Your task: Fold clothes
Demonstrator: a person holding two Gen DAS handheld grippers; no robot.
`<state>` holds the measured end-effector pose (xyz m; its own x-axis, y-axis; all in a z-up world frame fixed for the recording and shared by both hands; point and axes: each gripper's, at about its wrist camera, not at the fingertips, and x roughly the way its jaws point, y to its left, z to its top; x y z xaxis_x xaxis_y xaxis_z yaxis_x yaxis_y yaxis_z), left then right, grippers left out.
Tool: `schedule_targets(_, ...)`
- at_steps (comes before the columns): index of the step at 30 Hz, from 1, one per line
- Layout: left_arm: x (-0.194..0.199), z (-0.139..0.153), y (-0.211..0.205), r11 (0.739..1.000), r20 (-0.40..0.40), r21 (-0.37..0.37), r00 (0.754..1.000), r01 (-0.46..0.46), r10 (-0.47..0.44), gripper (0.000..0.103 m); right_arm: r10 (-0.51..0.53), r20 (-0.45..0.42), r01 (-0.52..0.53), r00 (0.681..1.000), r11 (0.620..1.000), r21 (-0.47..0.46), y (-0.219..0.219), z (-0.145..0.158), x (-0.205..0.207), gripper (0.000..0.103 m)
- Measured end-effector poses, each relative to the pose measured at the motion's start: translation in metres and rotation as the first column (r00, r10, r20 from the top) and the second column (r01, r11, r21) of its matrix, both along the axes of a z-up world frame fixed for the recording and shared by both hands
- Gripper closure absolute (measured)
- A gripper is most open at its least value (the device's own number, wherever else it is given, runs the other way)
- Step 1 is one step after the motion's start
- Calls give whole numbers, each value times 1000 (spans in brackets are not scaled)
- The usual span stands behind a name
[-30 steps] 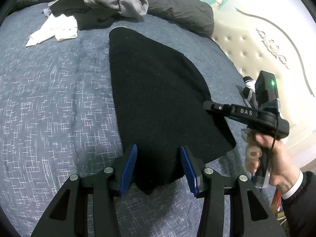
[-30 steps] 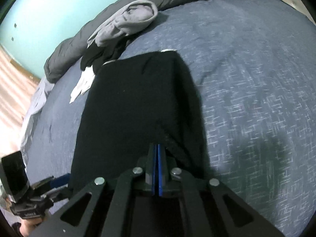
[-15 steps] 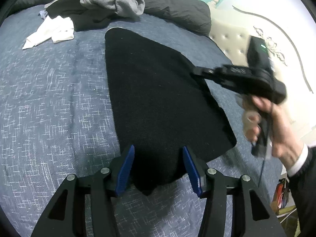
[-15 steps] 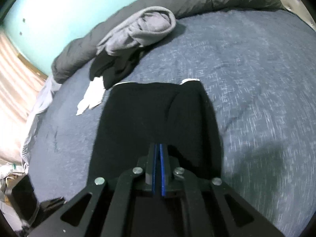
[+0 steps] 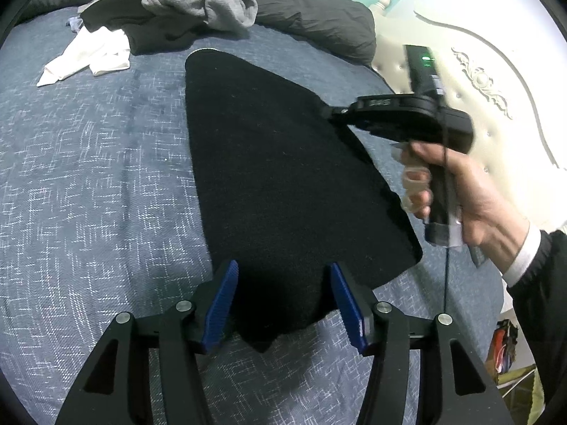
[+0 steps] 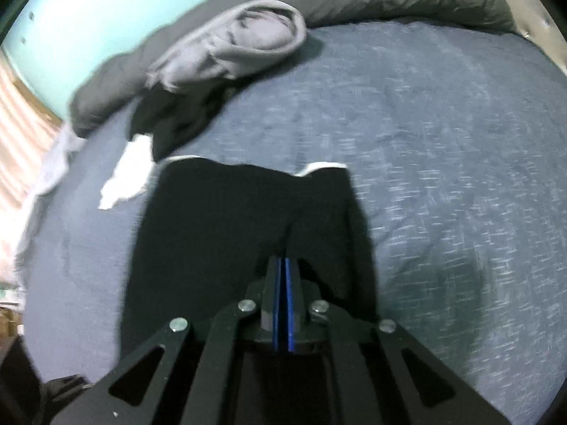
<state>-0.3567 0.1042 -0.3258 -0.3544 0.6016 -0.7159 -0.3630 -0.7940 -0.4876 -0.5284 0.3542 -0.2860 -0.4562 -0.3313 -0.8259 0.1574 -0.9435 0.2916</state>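
Observation:
A black garment [image 5: 276, 177] lies on the blue bedspread [image 5: 88, 184], its near corner between my left gripper's open blue pads. My left gripper [image 5: 281, 301] is open over that corner and holds nothing. My right gripper [image 5: 331, 111], held in a hand at the right, is shut on the garment's right edge and lifts it. In the right wrist view the right gripper [image 6: 283, 265] is shut on the black cloth [image 6: 230, 219], which hangs folded over toward the far side, white lining showing at its far edge.
A grey garment [image 5: 198, 3], a black one and a white one [image 5: 88, 53] lie heaped at the far side, before a dark grey duvet [image 5: 312, 10]. A cream headboard [image 5: 496, 81] stands at the right. Wooden floor [image 6: 21, 113] shows beyond the bed's left edge.
My right gripper has lifted the garment's right edge and carried it away from the near end, toward the far side. My left gripper has stayed open over the near corner.

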Motion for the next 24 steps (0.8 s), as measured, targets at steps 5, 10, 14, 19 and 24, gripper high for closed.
schedule_targets(5,-1,0,-2,1000,4,5,1000,-2,2,45,-51,-10,51,999,998,26,16,6,2,103)
schedule_targets(10,-2,1,-6,1000,9,7,1000,-21,21,44,-91,-47,87,995,993,-79,41,26,32,103)
schedule_targets(14,1,8,-12,999,-2,-6,999,-50,50,44,-116,-71,101,991,978,-183,51,38,84,102)
schedule_targets(19,13,22,-20,997,-22,-23,997,-70,69,44,-136,-102,109,985,965,-240,50,43,144,102)
schedule_targets(24,26,29,-25,995,-23,-31,996,-90,89,44,-193,-110,152,975,940,-304,58,39,196,98)
